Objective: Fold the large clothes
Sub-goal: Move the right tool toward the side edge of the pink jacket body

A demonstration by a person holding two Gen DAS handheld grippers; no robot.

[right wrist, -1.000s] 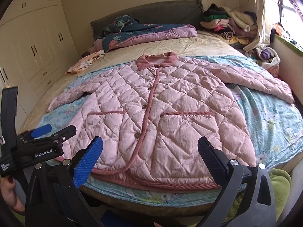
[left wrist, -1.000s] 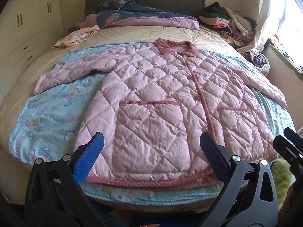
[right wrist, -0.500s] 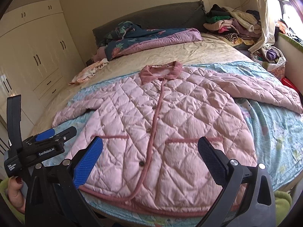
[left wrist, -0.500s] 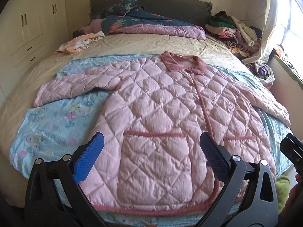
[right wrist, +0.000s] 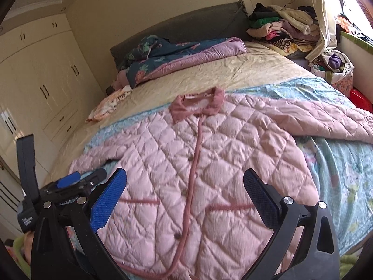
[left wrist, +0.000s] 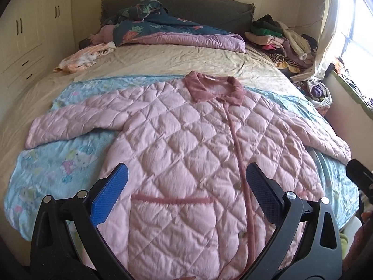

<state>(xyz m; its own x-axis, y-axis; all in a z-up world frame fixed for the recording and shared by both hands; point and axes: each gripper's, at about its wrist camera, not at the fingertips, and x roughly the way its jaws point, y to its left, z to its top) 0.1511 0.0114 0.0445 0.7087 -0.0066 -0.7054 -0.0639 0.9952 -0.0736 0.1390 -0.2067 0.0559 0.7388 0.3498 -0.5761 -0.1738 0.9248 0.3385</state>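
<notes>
A pink quilted jacket (left wrist: 186, 144) (right wrist: 205, 163) lies flat and face up on a light blue cartoon sheet (left wrist: 60, 163), buttoned, collar toward the headboard. Both sleeves spread outward: one (left wrist: 77, 123) to the left, one (right wrist: 321, 121) to the right. My left gripper (left wrist: 186, 191) hovers open above the jacket's lower left pocket, holding nothing. My right gripper (right wrist: 185, 193) hangs open above the button line near the pockets, also empty. The left gripper's body (right wrist: 46, 196) shows at the left edge of the right wrist view.
The bed (left wrist: 177, 63) has a beige sheet, a rumpled dark floral and purple quilt (left wrist: 172, 32) at the headboard, a small peach garment (left wrist: 84, 58) at left, and a clothes pile (left wrist: 282, 39) at back right. Wardrobes (right wrist: 46, 74) line the left wall; a window (left wrist: 356, 30) is at right.
Both grippers have moved forward and over the bed, from beyond the hem to above the jacket's pockets. The jacket itself lies as before.
</notes>
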